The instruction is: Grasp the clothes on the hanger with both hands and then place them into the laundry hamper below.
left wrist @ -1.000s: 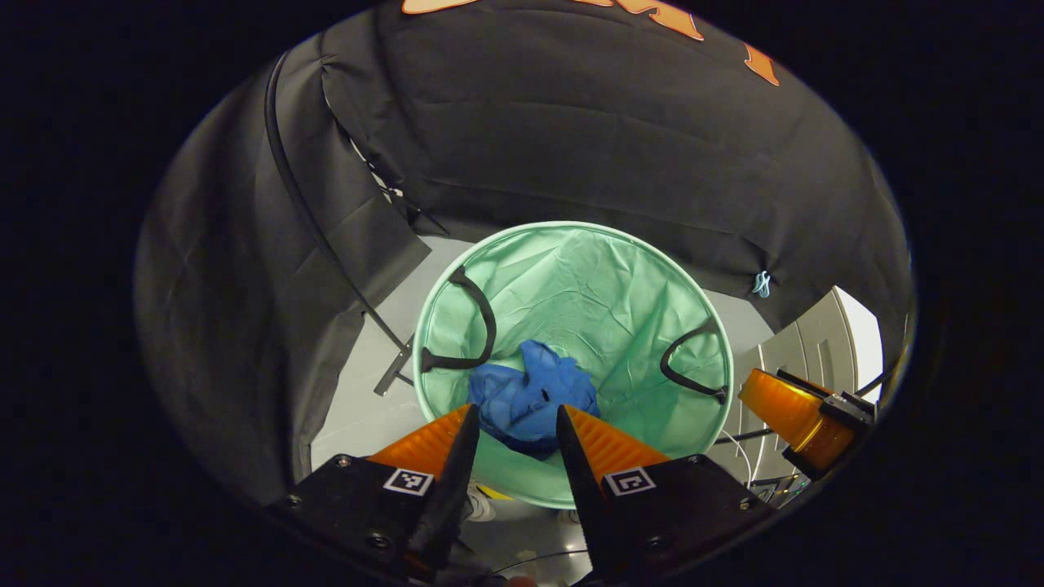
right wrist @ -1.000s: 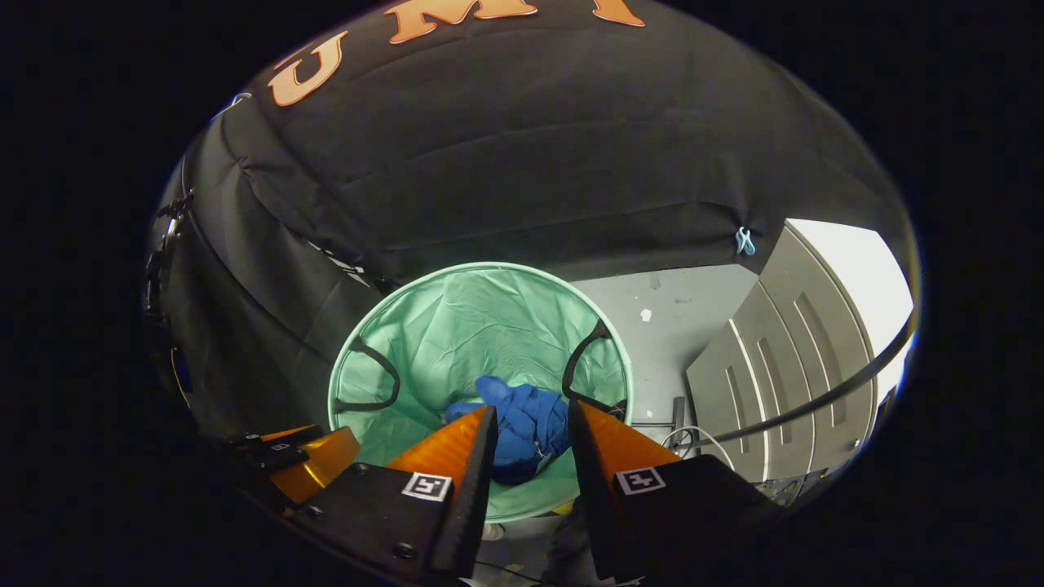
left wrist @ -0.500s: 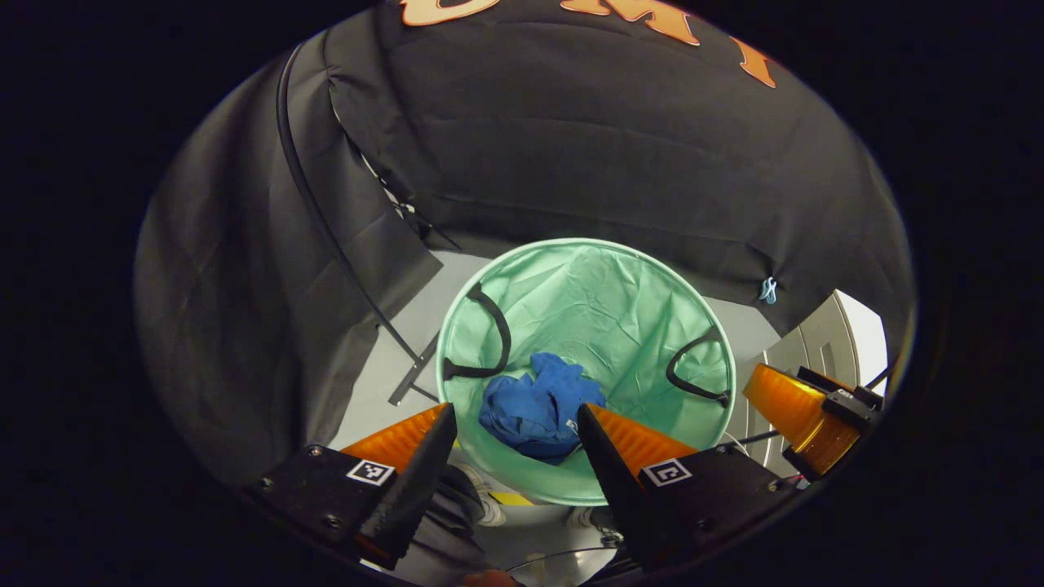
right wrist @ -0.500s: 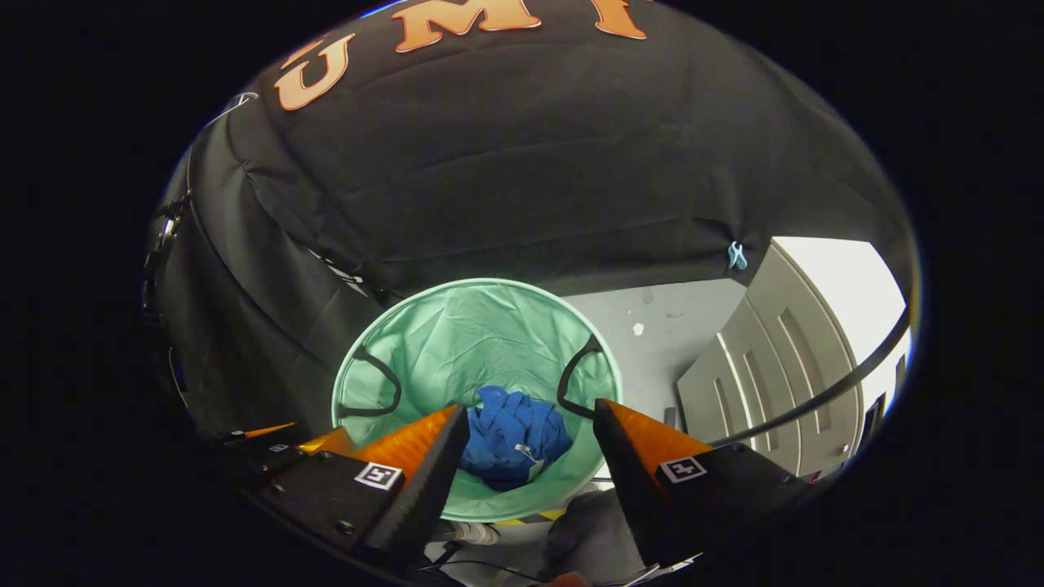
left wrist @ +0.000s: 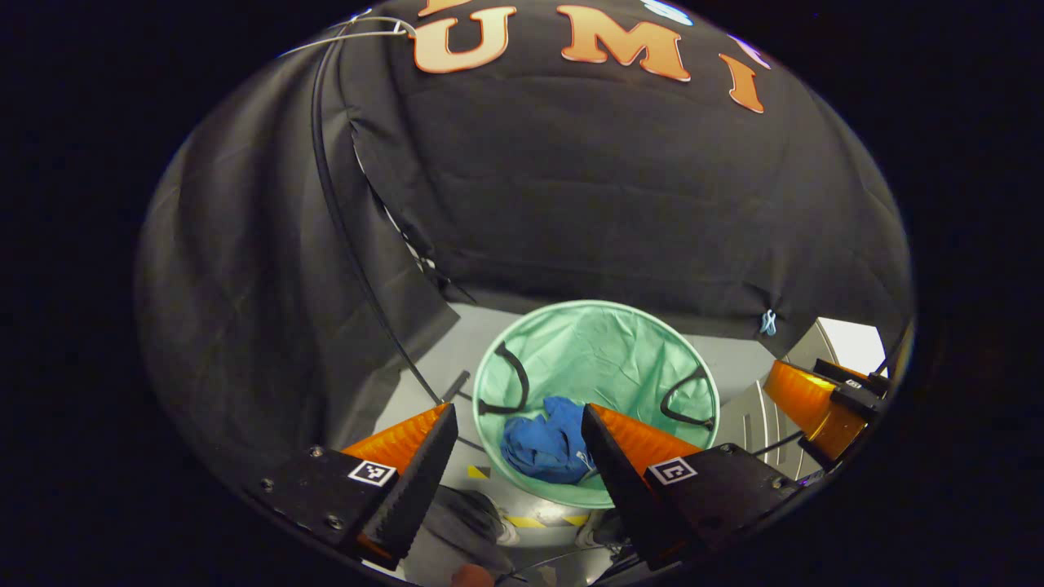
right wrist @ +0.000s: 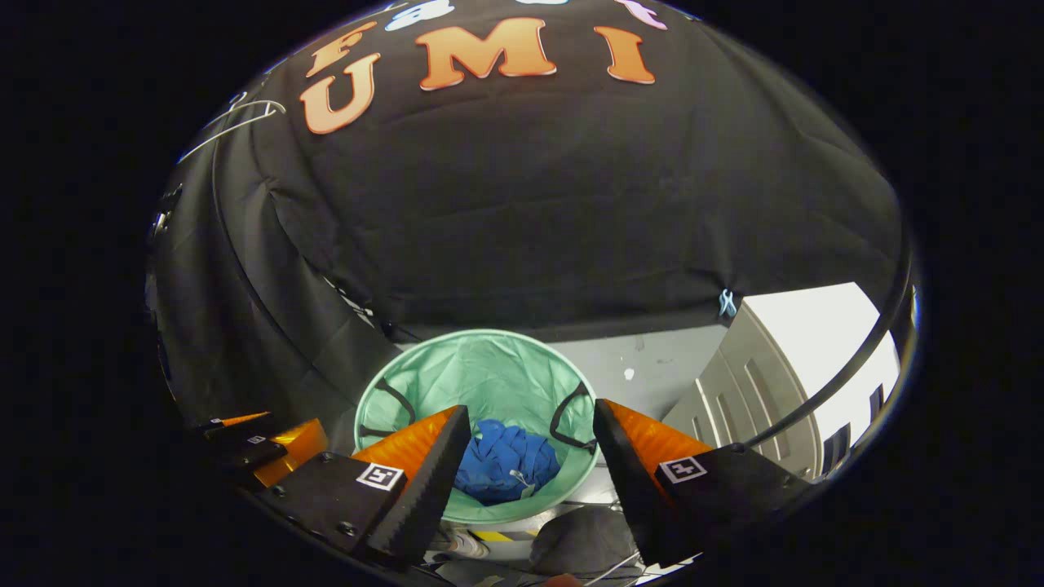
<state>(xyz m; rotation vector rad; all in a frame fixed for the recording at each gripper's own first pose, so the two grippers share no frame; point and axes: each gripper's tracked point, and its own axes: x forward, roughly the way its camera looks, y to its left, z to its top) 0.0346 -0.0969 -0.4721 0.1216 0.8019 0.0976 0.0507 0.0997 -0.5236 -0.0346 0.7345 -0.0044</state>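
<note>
A: Notes from above the hamper (left wrist: 599, 326). We see the left gripper (left wrist: 518, 456) with its fingers spread wide, nothing between them. The right gripper (right wrist: 530, 465) likewise stands apart and empty.

B: And the blue clothes (left wrist: 545, 447)? We find them crumpled in a heap on the hamper's green floor, toward the near wall, well apart from both grippers. The right gripper view shows the same bundle (right wrist: 506, 469) down inside the hamper (right wrist: 481, 367).

A: So the drop looks done, by our reckoning. What could go wrong from here?

B: Little with the garment itself; it lies wholly below the rim. Our worry is the hamper: thin fabric walls, likely light. A low sweep of either gripper could catch a black handle loop (left wrist: 507, 383) or the rim and tip the thing over.

A: We'd also mind the black cable (left wrist: 359, 269) along the booth wall to the left; a wide sideways swing might snag it.

B: Agreed. We'd judge straight up and clear to be safest.
</note>
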